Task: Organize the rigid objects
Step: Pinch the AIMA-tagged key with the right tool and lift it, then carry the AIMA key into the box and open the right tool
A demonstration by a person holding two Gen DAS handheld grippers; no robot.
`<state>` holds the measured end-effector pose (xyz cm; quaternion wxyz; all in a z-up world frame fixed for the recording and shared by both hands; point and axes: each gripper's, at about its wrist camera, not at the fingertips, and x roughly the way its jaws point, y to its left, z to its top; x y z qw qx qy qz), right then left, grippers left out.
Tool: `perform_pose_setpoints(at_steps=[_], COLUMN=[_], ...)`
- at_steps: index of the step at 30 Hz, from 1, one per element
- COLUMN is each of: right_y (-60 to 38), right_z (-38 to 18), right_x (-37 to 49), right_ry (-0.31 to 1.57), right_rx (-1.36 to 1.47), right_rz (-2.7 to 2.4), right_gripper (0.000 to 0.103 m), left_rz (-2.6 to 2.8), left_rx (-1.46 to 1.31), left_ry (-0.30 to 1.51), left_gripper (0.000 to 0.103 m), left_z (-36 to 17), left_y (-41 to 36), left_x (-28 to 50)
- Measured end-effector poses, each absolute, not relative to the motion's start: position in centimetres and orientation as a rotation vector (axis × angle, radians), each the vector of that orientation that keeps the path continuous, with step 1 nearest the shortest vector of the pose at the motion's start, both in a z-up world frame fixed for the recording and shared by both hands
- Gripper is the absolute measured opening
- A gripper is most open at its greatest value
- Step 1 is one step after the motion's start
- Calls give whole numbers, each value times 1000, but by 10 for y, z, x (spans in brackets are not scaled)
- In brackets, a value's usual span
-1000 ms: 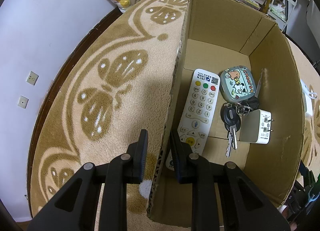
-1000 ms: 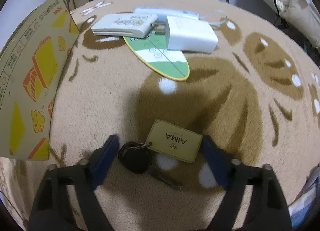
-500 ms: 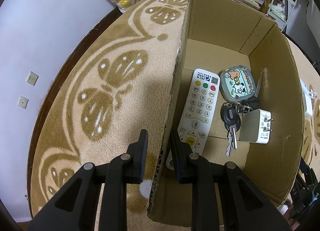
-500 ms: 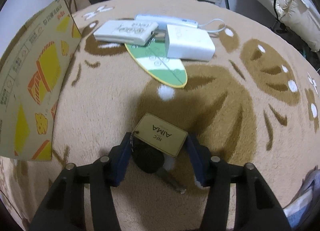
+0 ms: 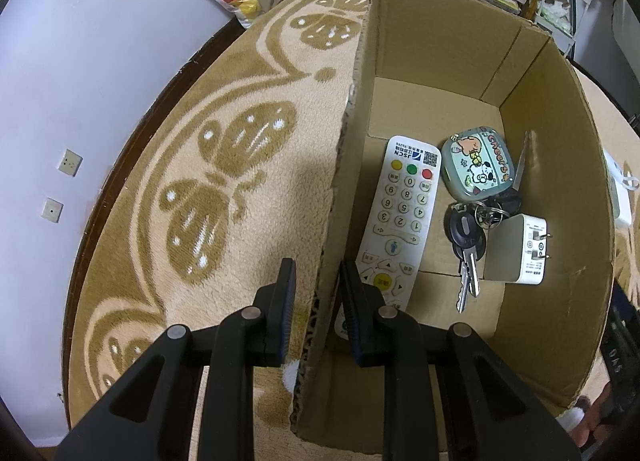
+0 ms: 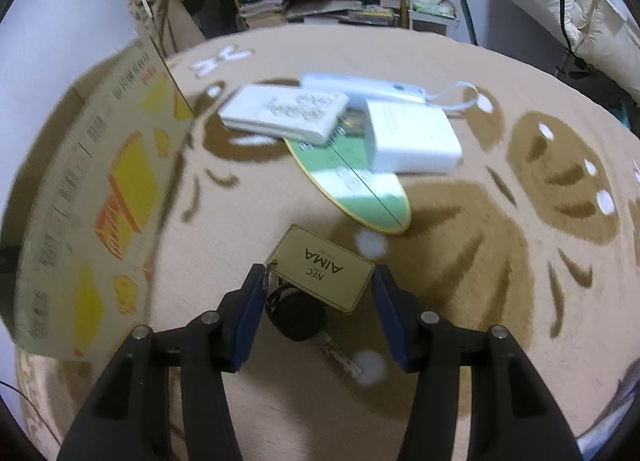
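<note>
Left gripper (image 5: pixel 316 293): jaws narrow, straddling corrugated left wall of cardboard box (image 5: pixel 552 165); contact with wall not resolvable. Right gripper (image 6: pixel 318 301): jaws half closed, clamped on black-headed key (image 6: pixel 298 319) with tan NFC tag (image 6: pixel 322 267), lifted above plush rug (image 6: pixel 460 245).

Left wrist view only: box interior, with white remote (image 5: pixel 398 221), cartoon-printed case (image 5: pixel 476 167), key bunch (image 5: pixel 466 245), white plug adapter (image 5: pixel 518 249).

Right wrist view only: printed box exterior, white remotes (image 6: pixel 286 111), white slab (image 6: pixel 408 139), green oval card (image 6: pixel 356 185) on rug.

Dim warm indoor light, strong fisheye bending and dark corners, right view motion-blurred
</note>
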<state>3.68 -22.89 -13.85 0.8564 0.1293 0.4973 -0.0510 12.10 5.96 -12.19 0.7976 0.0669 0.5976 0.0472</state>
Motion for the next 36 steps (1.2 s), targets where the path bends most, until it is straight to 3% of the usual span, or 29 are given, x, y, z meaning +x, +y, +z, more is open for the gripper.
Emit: perform_pose_setpoints(at_steps=[15, 27, 36], right_y=[-199, -159, -128], right_z=[-87, -14, -19], right_x=[66, 98, 113], right_ry=[916, 756, 750], right_rx=[270, 237, 190], right_rz=[25, 168, 239], right_gripper=[57, 57, 57], left_rz=[108, 110, 103], left_rx=[166, 181, 165], left_ry=[1281, 1278, 1281], left_gripper=[22, 22, 22], left_z=[-123, -123, -122], left_y=[56, 54, 58], left_x=[121, 121, 122])
